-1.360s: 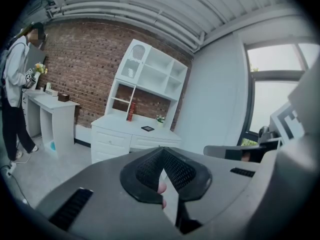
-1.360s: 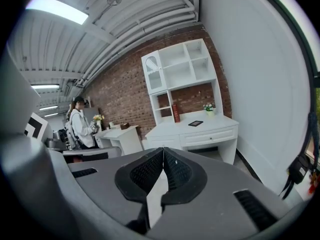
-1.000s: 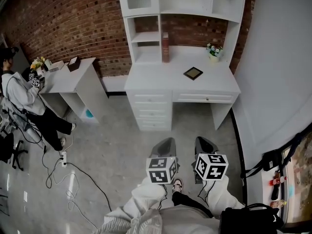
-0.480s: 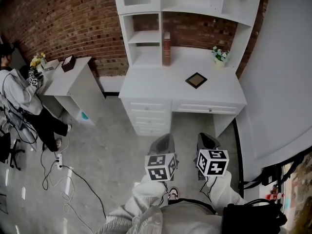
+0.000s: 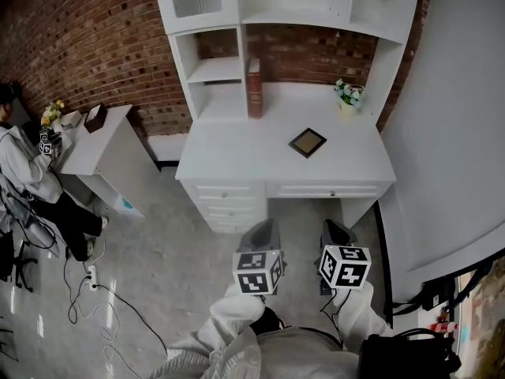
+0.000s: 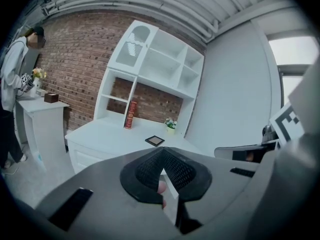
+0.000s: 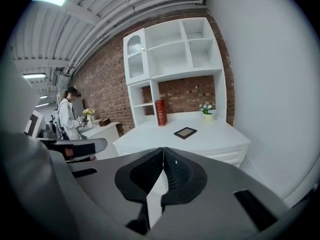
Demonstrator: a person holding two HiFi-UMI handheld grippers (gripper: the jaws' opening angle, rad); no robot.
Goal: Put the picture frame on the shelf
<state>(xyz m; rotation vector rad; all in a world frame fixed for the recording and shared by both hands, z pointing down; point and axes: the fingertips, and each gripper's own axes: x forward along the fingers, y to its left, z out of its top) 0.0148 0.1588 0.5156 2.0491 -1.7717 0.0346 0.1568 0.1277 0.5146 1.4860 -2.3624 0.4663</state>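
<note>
The picture frame (image 5: 308, 142) is lying flat on the white desk (image 5: 229, 152), right of the middle and well apart from both grippers, so it is not yet on the shelf. It is looking small, square and thin, with a dark rim around a brownish centre (no telling from here whether that centre is glass).

The left gripper (image 5: 263, 234) and the right gripper (image 5: 335, 235) are hanging low in front of the person, short of the desk's drawers. Each one's own view is showing its jaws pressed together at the tip, with nothing between them. The ribbed black pads (image 7: 175, 171) are probably going to bite well on a hard rim.

My judgement is that the approach is the step in hand. Doing it well likely means opening one gripper before reaching the desk, coming in low over the top, and taking the frame by one edge, since it is lying flush and offering little to pinch. Tilting it up first with the other gripper could help.

The smooth painted shelf unit (image 5: 260, 6) is rising behind the desk, with open cubbies. A red book (image 5: 254, 88) is standing upright near its left side, and a small flower pot (image 5: 348, 95) is sitting at the right. A rough brick wall (image 5: 87, 46) is running behind.
</note>
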